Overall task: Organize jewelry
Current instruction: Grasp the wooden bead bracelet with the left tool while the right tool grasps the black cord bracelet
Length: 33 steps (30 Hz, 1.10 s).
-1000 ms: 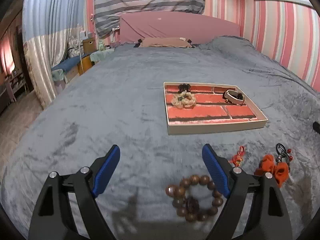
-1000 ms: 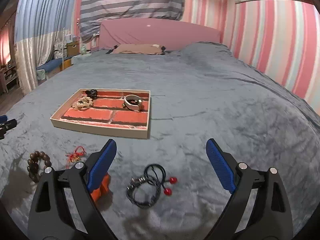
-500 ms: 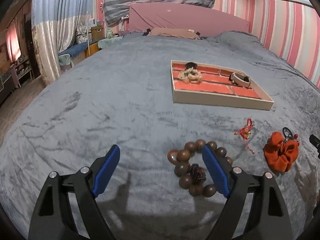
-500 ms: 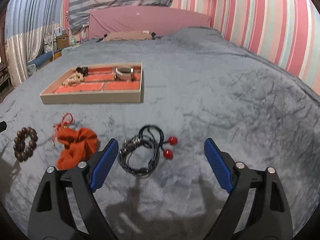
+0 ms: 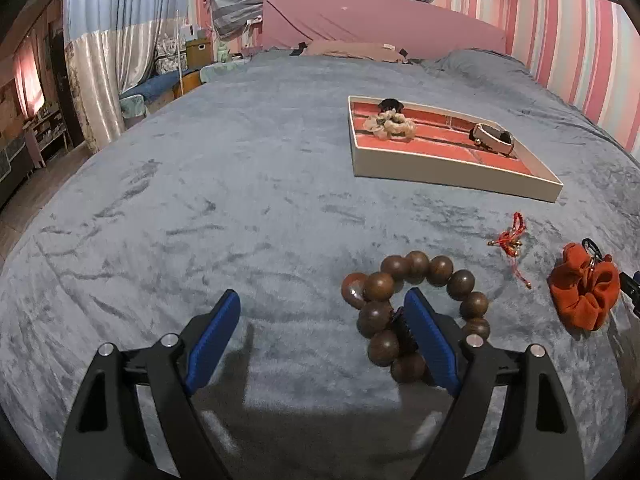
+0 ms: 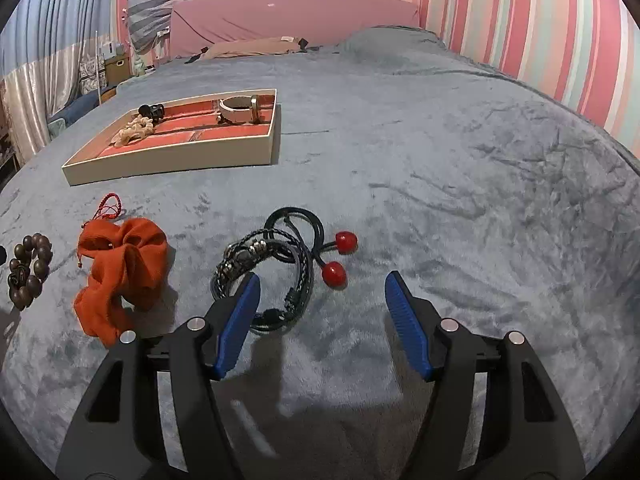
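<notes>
Against a second ago, we see the wooden bead bracelet much larger and higher in the left wrist view: it sat near the bottom edge then, and now the left gripper has come down over it, its right blue pad lying across the middle of the ring. In the right wrist view the black cord bracelet has likewise drawn in close to the right gripper.

The left jaws stand wide apart and hold nothing; most of the beads lie outside the right pad, only a few between the pads. The right jaws are closing, with part of the cord loop between them near the left pad; its two red beads lie just beyond.

Further out on the bed lie the orange scrunchie, the red string and, far off, the tray.
</notes>
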### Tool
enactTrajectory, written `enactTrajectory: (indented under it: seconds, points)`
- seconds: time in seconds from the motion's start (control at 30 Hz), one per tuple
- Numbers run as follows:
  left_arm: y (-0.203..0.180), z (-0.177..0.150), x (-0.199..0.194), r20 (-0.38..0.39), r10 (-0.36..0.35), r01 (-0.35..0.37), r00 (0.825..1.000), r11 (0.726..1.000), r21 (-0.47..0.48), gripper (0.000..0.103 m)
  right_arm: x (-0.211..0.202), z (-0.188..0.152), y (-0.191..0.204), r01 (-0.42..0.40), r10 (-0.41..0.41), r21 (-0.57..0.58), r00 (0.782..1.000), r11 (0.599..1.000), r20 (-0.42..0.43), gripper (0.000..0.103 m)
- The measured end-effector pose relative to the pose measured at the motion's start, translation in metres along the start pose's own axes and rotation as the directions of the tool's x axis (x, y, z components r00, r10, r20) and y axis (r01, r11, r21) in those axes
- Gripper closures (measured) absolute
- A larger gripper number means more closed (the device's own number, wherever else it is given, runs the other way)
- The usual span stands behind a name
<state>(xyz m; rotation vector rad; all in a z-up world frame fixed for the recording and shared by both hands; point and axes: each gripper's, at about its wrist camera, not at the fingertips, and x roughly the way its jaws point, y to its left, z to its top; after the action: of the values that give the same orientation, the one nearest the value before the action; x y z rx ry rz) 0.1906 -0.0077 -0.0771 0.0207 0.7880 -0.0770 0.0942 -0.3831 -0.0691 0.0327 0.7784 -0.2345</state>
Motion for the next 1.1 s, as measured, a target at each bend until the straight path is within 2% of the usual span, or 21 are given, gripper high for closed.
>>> enactTrajectory:
  seconds: [1.0, 1.1]
  points:
    - [-0.006, 0.002, 0.021, -0.042, -0.069, 0.069, 0.997, 0.998, 0.007, 0.021, 0.024, 0.001, 0.004, -0.031, 0.029, -0.021, 0.998, 0.999, -0.063, 0.056]
    - [-0.007, 0.003, 0.024, -0.051, -0.074, 0.075, 0.996, 0.997, 0.007, 0.022, 0.029, 0.002, 0.006, -0.034, 0.032, -0.025, 0.997, 0.999, -0.077, 0.061]
